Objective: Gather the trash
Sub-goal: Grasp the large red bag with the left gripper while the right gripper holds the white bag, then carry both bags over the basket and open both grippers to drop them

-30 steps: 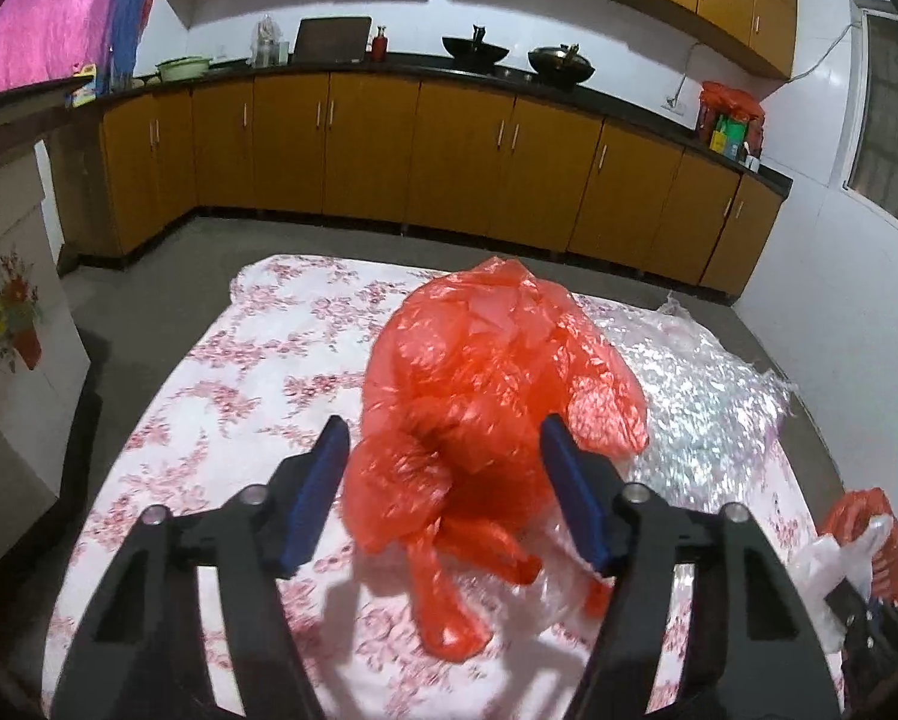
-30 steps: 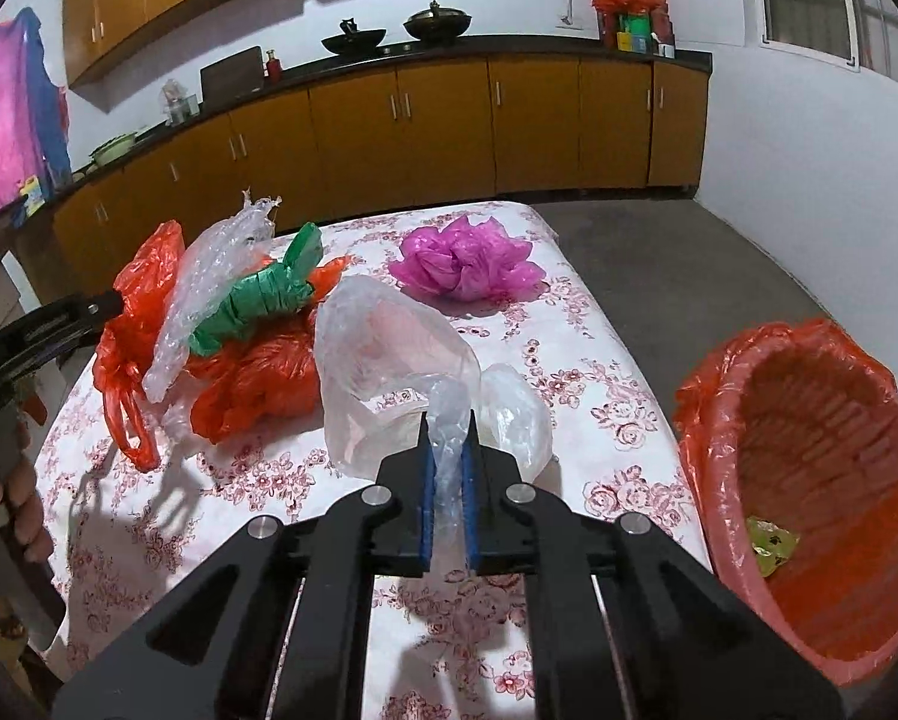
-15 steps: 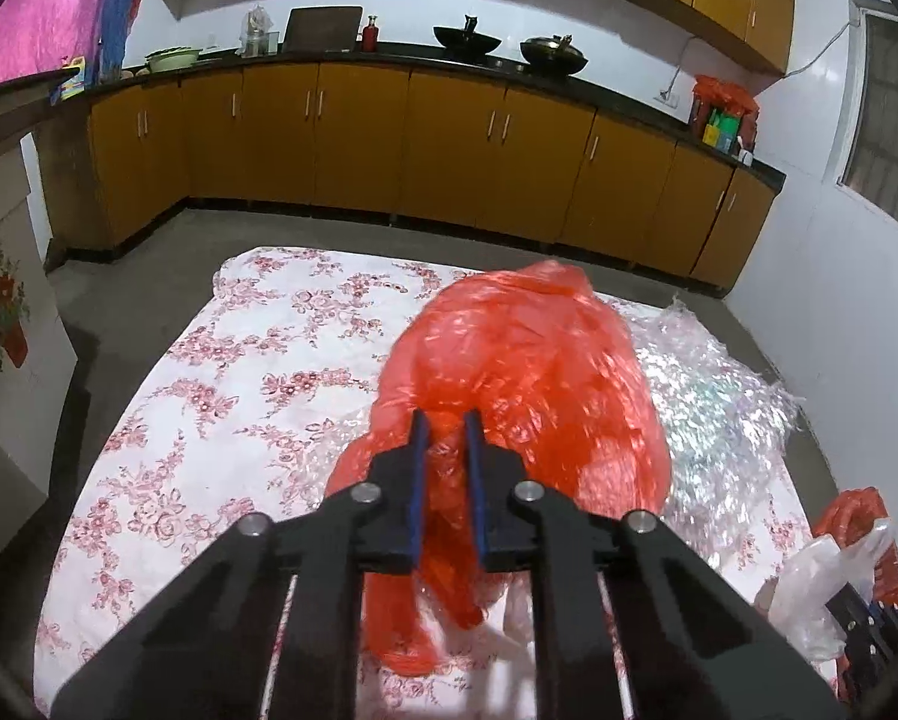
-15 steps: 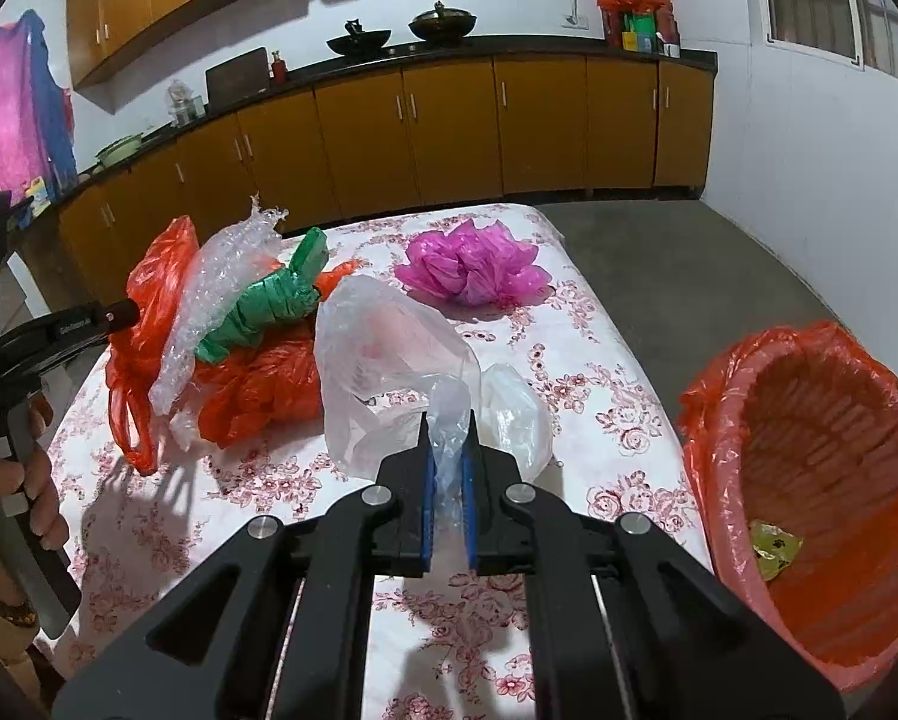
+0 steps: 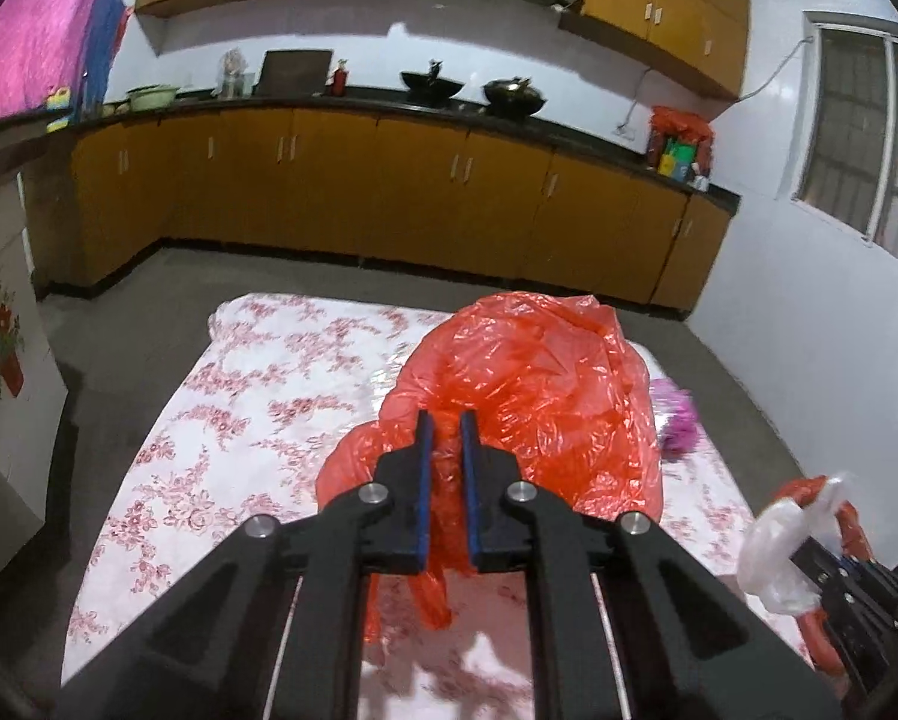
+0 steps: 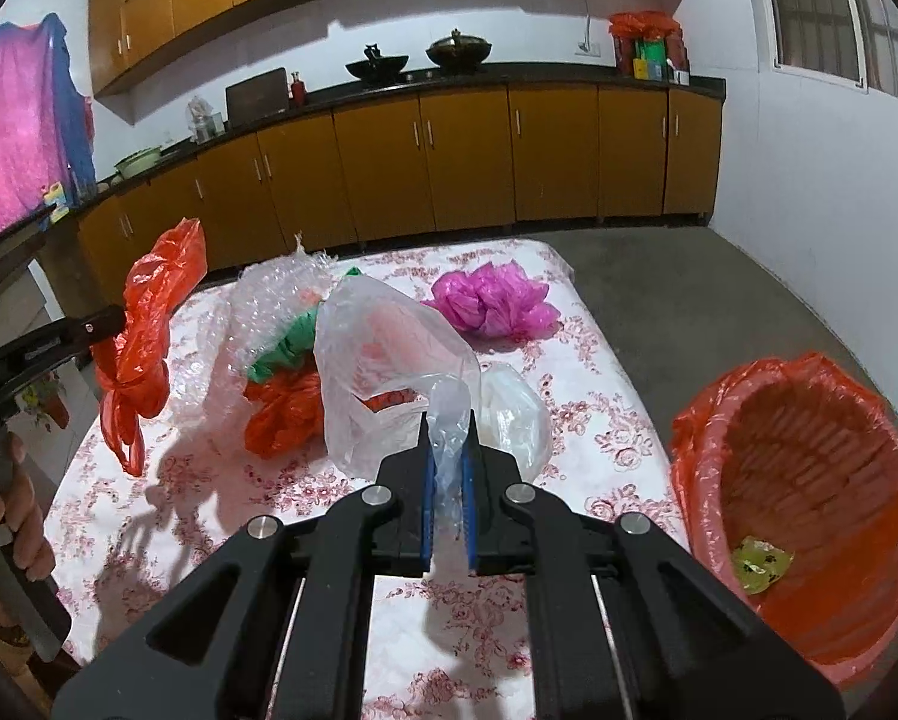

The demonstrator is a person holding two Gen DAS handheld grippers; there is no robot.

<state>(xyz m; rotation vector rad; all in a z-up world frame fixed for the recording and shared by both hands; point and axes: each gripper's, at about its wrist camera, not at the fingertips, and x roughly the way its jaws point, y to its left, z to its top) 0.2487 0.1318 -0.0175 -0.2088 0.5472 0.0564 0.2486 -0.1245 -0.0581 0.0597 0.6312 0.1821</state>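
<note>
Left wrist view: the left gripper, wide open a second ago, has clamped its jaws on the red bag, lifting it; the right gripper still pinches the clear bag; both look ready for the bin.

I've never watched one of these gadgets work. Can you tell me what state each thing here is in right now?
left gripper: jaws closing on the red bag.
red bag: crumpled, pinched, hanging clear of the table in the right wrist view.
right gripper: shut on the clear bag.
clear bag: pinched, puffed up.
pink bag: bunched, lying on the table.
bin: open, red-lined, nearly empty.
</note>
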